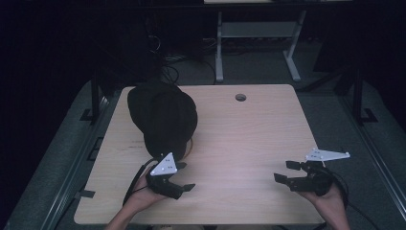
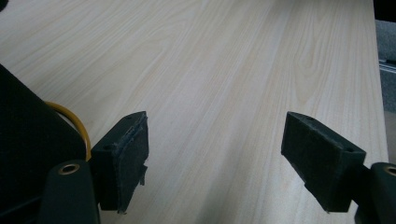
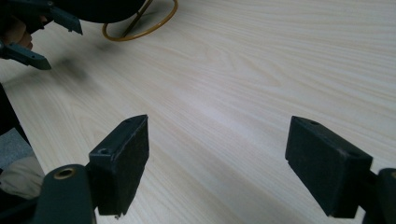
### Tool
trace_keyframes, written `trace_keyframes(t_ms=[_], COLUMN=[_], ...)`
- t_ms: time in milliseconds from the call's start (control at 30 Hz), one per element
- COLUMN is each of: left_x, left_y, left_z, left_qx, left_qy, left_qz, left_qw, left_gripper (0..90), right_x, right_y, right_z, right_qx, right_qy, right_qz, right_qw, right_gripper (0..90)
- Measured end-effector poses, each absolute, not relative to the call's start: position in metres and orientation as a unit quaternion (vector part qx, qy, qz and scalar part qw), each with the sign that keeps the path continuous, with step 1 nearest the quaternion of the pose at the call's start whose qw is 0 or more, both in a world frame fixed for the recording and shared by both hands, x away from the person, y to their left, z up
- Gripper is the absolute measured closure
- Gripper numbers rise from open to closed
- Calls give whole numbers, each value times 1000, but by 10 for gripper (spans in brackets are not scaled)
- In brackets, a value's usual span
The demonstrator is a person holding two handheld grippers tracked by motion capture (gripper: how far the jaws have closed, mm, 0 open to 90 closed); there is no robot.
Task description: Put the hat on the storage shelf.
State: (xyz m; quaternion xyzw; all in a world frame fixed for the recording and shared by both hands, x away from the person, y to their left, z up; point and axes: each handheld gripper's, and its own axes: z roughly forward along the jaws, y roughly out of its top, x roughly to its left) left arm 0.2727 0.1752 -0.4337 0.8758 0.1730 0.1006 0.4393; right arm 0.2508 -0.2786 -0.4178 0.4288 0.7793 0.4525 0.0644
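Note:
A black fabric hat-like mound [image 1: 163,117] sits on the left half of the pale wooden table [image 1: 249,139]. Under it is a yellow wire ring [image 3: 140,25], whose rim also peeks out beside the black fabric [image 2: 28,140] as a yellow arc [image 2: 77,123]. My left gripper [image 1: 186,176] is held just in front of the mound, open and empty, with bare wood between its pads [image 2: 215,158]. My right gripper [image 1: 285,171] hovers near the front right of the table, open and empty over bare wood [image 3: 217,163]. The right gripper view also catches the left gripper's fingers [image 3: 32,56] at the top left.
A round cable hole [image 1: 241,97] lies near the table's far edge. A white desk frame [image 1: 258,33] stands on the grey floor beyond. Black stand legs [image 1: 93,103] flank the table on the left, and another black stand [image 1: 359,96] on the right. Bare wood spans the middle and right of the table.

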Motion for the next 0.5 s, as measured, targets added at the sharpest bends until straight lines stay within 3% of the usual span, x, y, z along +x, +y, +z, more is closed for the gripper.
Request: trace_keyframes(t_ms=[500], left_x=[270], left_y=[176], left_z=[-429], left_qx=[865], left_qy=[185], left_qz=[116], left_qw=[452], left_gripper=[230], right_x=[218], right_y=[-276], right_z=[-439], right_qx=[424], right_qy=[765], right_qz=[478], right_qw=[76], right_gripper=[198])
